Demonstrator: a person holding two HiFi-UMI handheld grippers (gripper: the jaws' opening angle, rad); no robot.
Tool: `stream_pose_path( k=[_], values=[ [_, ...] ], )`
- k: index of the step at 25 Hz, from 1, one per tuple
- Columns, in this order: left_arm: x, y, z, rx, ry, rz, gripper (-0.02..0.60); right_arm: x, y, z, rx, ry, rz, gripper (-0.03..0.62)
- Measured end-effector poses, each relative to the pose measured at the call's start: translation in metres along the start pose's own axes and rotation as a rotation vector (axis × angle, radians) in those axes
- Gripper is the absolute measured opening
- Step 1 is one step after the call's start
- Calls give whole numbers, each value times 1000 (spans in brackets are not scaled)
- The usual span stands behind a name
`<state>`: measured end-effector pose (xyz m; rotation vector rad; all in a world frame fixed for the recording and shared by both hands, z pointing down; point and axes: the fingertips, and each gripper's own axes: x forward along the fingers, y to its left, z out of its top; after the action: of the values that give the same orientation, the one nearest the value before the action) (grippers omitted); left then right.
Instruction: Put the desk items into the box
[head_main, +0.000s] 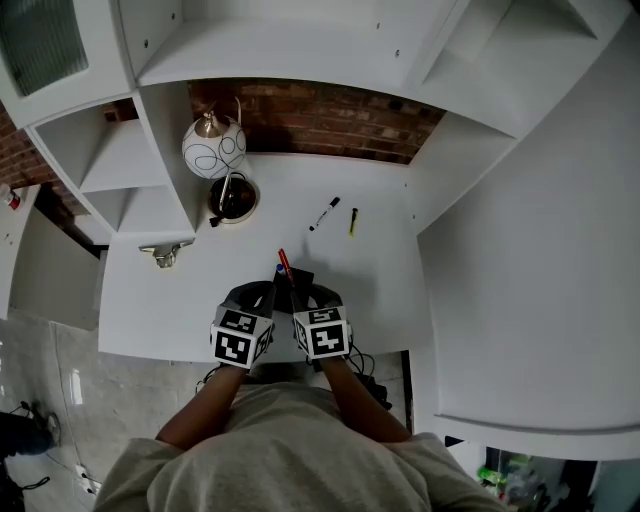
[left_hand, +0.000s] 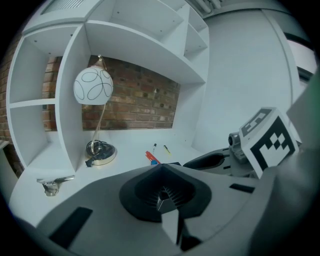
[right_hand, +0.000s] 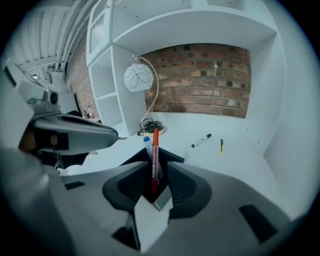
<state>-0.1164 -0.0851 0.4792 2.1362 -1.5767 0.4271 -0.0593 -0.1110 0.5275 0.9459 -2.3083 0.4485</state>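
Box (right_hand: 172, 159), mostly hidden behind right claw (right_hand: 156, 195)

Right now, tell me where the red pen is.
Head view: the red pen pokes forward from between the right gripper's jaws, near the desk's front edge, centre of frame.

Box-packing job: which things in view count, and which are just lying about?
Job:
- black open box
- red pen and blue-capped pen, apparently already in it
- black-and-white marker
- thin yellow pen
- probably the silver metal piece at the desk's left

Lying about:
- white globe lamp with black loops
- white shelving
- brick wall
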Motion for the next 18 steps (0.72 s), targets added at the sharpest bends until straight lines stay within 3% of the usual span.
stream_pose_path(
  k=[5,8,10,18],
  values=[
    [2,-4,0,12,-4,-6,5,-22,-3,16,7,-110,-30,120],
    [5,-8,5,30,-9,-4,5,-31,-3,25,3,-160,-46,41],
    [6,-11,10,36,-23,1,5,-38,-7,32,11,-199,-58,26],
    [2,-16,31,67,-97,10,5,-71,-22,69,51,-419,-80,17]
  ],
)
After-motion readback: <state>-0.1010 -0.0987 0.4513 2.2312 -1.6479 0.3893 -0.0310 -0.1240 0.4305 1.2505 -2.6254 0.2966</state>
